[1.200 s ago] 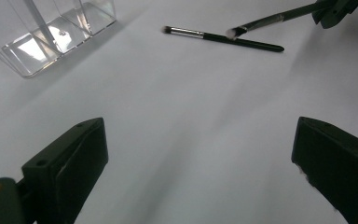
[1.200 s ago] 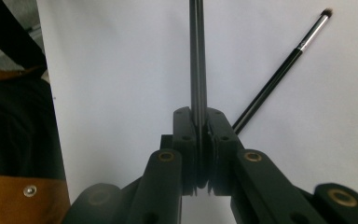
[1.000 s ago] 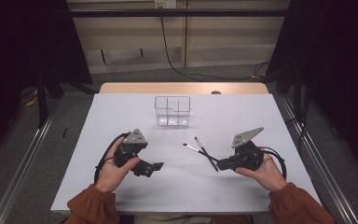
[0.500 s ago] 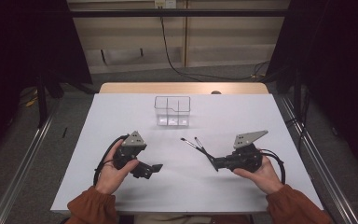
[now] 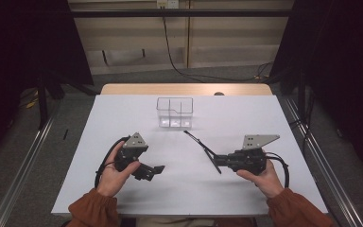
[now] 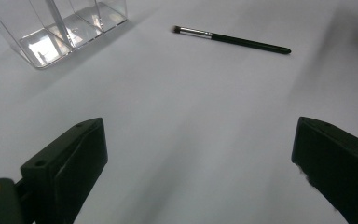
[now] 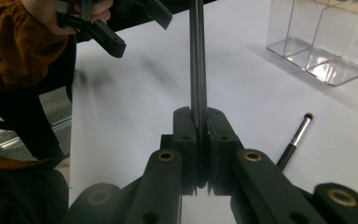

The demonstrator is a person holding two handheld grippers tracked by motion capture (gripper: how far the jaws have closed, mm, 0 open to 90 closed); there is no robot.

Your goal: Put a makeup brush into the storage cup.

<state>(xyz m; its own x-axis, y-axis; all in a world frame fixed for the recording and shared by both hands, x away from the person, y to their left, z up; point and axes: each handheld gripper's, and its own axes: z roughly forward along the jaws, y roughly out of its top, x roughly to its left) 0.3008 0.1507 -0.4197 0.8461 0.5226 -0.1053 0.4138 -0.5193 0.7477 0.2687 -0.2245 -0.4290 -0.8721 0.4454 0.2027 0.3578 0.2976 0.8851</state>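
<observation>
The right gripper (image 7: 198, 122) had its jaws clenched on the thin black handle of the held brush (image 7: 198, 56), which rose straight out from between the pads. In the high view this gripper (image 5: 219, 161) lay low over the table (image 5: 123, 118), right of centre. The left gripper (image 6: 198, 154) was released, with its jaws wide apart and nothing between them. It rested in the person's hand at the near left of the table (image 5: 158, 169). A loose brush (image 6: 228, 39) lay flat on the table, just beside the right gripper's jaws and on their box side (image 7: 294, 140), apart from the pads. The clear box (image 5: 175, 112) stood well beyond both grippers at mid-table, and its compartments looked empty. Over the last second neither hand had shifted its place. What had changed was small: the two dark handles at the right gripper's tip, which a second earlier had fanned apart in a cross, now lay close to one line in the high view. Which stretch of that line belonged to which brush could not be told from above. The grip itself seemed settled and the pick-up appeared done. The likely next step was to carry the held brush over to the box, with the loose brush left to follow.
</observation>
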